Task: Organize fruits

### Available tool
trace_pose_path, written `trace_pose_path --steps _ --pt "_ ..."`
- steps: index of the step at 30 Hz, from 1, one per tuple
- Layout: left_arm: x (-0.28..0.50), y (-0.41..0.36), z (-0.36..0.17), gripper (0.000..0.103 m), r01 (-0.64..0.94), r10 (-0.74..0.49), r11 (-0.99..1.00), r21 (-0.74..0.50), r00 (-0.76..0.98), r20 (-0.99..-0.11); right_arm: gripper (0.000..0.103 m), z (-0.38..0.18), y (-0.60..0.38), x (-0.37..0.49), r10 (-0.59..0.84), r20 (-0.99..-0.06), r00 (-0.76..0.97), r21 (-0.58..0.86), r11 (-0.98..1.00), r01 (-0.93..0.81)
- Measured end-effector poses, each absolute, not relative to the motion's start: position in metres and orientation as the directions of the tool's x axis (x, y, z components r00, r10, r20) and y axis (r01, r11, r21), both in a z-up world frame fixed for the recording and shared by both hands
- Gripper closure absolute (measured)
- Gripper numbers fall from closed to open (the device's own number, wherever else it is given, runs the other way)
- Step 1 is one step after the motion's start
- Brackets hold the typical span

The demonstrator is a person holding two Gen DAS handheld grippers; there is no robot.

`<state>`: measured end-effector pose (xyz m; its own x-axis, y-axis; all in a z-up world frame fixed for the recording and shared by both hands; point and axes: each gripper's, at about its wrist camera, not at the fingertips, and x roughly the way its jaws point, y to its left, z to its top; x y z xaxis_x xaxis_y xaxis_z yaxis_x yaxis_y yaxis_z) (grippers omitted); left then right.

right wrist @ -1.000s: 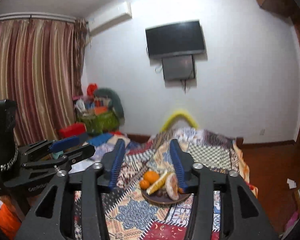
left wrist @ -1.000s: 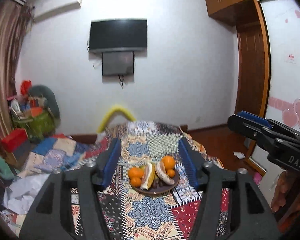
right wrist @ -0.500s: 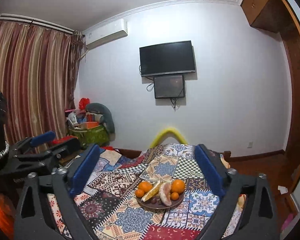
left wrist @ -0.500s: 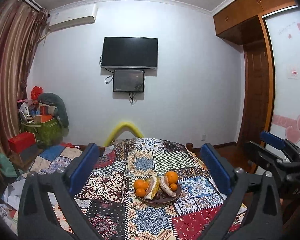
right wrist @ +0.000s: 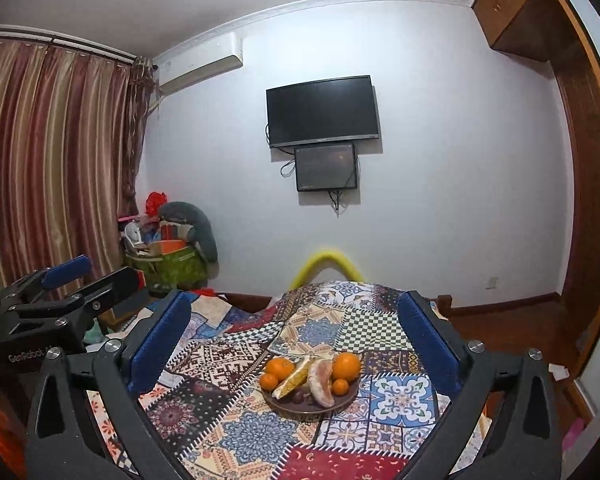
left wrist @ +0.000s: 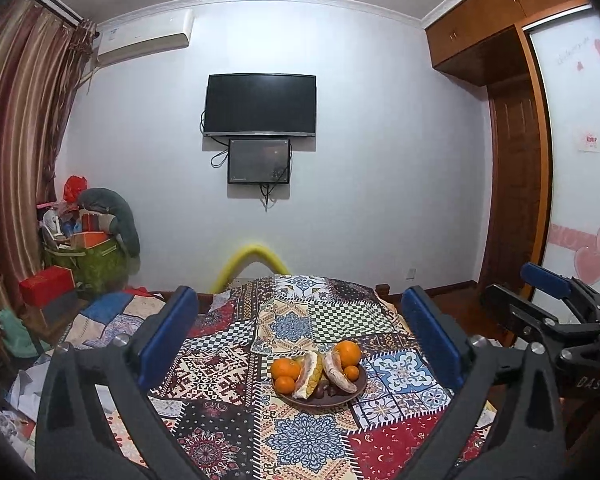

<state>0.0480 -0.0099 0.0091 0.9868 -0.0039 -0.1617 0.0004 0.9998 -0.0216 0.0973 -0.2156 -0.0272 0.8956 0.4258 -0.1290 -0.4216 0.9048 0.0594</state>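
Observation:
A brown plate [left wrist: 342, 398] of fruit sits on a table with a patchwork cloth [left wrist: 300, 320]. It holds several oranges [left wrist: 286, 369], a yellow peeled fruit piece [left wrist: 309, 370] and a pinkish peeled one [left wrist: 338, 368], with dark small fruits beneath. It also shows in the right wrist view [right wrist: 284, 404]. My left gripper [left wrist: 300, 332] is open wide and empty, held back from the plate. My right gripper [right wrist: 296, 328] is open wide and empty too. Each gripper shows at the edge of the other's view.
A yellow curved chair back [left wrist: 252, 258] stands at the table's far end. A green basket of clutter [left wrist: 88, 256] and a red box [left wrist: 46, 290] are at left. A television [left wrist: 260, 106] hangs on the wall. A wooden wardrobe [left wrist: 512, 184] is at right.
Both grippers have opened wide from a narrower gap. Both have tilted up and drawn back, so the plate looks farther away and more of the room shows.

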Motion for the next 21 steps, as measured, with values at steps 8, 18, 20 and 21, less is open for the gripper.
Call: trace_pose_path --steps 8,18,20,21 --pt "0.0491 -0.0133 0.0070 0.000 0.005 -0.007 1.000 -0.015 0.987 -0.163 0.000 -0.0253 -0.2144 0.0976 0.404 -0.138 0.904 0.036 0.914 -0.403" --pt "0.0496 -0.0119 0.0057 0.000 0.005 -0.008 1.000 -0.018 0.986 -0.167 0.000 -0.0220 -0.2174 0.0954 0.395 -0.134 0.909 0.039 0.919 -0.393" --pt "0.0498 -0.0118 0.0056 0.000 0.008 -0.011 1.000 -0.021 0.986 -0.167 0.000 -0.0221 -0.2161 0.0956 0.393 -0.135 0.910 0.037 0.919 -0.392" --pt "0.0500 -0.0118 0.0058 0.000 0.008 -0.012 1.000 -0.024 0.986 -0.167 0.000 -0.0215 -0.2160 0.0963 0.393 -0.135 0.910 0.038 0.919 -0.391"
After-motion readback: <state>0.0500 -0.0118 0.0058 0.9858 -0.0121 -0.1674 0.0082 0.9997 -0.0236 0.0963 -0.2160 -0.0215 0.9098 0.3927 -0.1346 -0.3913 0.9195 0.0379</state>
